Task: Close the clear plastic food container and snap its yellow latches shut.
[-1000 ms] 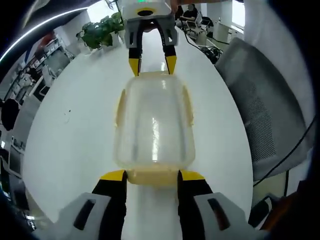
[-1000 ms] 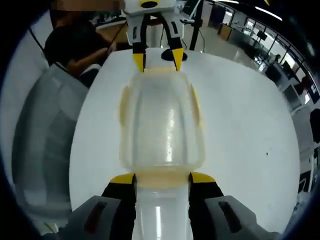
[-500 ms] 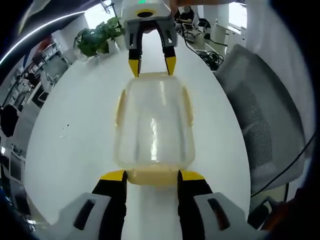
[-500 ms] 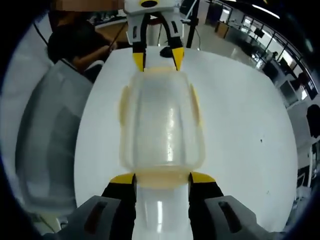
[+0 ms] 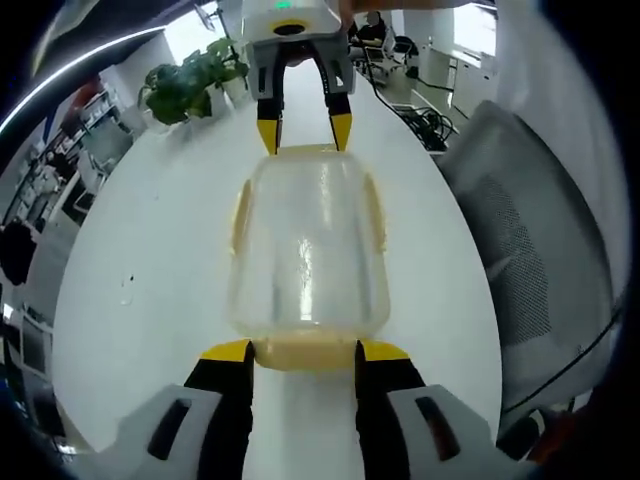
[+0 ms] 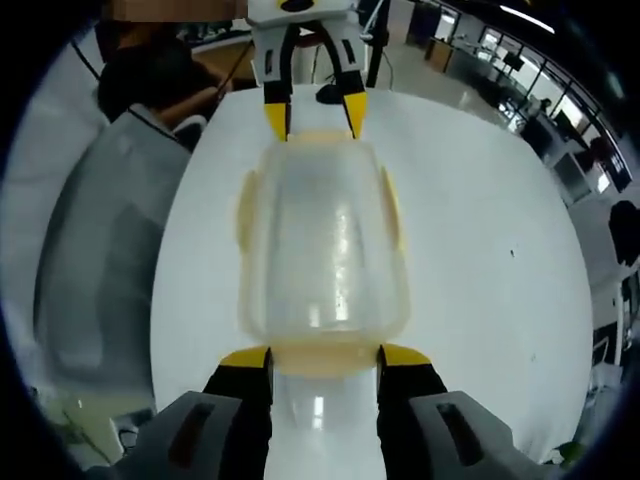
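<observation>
Clear plastic food container point(image 5: 306, 245) sits lid-on over a white round table point(image 5: 150, 280), held end to end between the two grippers.

Left gripper point(image 5: 302, 352): jaws parted, yellow tips bracketing the near end latch point(image 5: 303, 352), one tip at each side of it. Whether the tips press the latch: cannot tell.

Right gripper point(image 6: 323, 356): same posture at the opposite end, jaws parted, tips flanking that end's yellow latch point(image 6: 322, 356). In the left gripper view it enters from the top, tips at the container's far edge.

Side latches point(image 5: 238, 215) lie along the long sides. Grey mesh chair point(image 5: 540, 260) stands beside the table; potted plant point(image 5: 185, 80) at the far rim.
</observation>
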`<move>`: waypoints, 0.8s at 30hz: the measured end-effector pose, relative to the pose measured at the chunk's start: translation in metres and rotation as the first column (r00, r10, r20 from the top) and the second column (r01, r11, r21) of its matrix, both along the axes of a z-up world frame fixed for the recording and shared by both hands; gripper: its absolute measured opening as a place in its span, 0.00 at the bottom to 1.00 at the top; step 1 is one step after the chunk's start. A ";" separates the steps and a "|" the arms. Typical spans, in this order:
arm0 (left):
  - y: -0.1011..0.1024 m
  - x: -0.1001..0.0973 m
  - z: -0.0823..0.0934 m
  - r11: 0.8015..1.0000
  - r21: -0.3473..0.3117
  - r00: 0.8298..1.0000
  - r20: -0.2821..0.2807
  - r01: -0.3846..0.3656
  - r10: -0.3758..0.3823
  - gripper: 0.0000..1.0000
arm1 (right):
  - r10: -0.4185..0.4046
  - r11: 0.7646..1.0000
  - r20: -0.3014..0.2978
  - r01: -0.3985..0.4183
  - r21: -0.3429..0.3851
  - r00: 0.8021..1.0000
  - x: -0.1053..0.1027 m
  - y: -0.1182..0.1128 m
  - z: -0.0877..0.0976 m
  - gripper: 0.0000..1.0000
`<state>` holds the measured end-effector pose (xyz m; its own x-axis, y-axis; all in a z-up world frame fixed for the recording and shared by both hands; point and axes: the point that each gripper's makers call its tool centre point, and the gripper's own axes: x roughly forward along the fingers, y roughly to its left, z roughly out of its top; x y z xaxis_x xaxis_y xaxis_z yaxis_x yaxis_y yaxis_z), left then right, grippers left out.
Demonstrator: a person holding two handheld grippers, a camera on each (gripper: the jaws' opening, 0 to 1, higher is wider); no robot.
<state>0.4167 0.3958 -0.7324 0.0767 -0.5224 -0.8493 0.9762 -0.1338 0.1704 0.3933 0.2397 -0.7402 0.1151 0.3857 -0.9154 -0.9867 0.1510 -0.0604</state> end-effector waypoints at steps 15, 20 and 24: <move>-0.035 -0.005 -0.001 1.000 0.001 1.000 -0.004 -0.005 0.005 0.39 | 0.003 1.000 -0.009 -0.003 -0.010 1.000 -0.004 -0.035 -0.003 0.39; -0.044 -0.005 -0.003 1.000 -0.001 1.000 -0.006 -0.012 0.012 0.39 | 0.008 1.000 -0.007 -0.008 -0.013 1.000 -0.003 -0.044 -0.003 0.39; -0.052 -0.005 -0.003 1.000 -0.003 1.000 -0.008 -0.018 0.018 0.39 | 0.012 1.000 -0.006 -0.012 -0.020 1.000 -0.001 -0.052 -0.004 0.39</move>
<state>0.4113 0.3443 -0.7356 0.0791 -0.5234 -0.8484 0.9798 -0.1162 0.1630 0.3920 0.1877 -0.7440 0.1055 0.3683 -0.9237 -0.9888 0.1377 -0.0580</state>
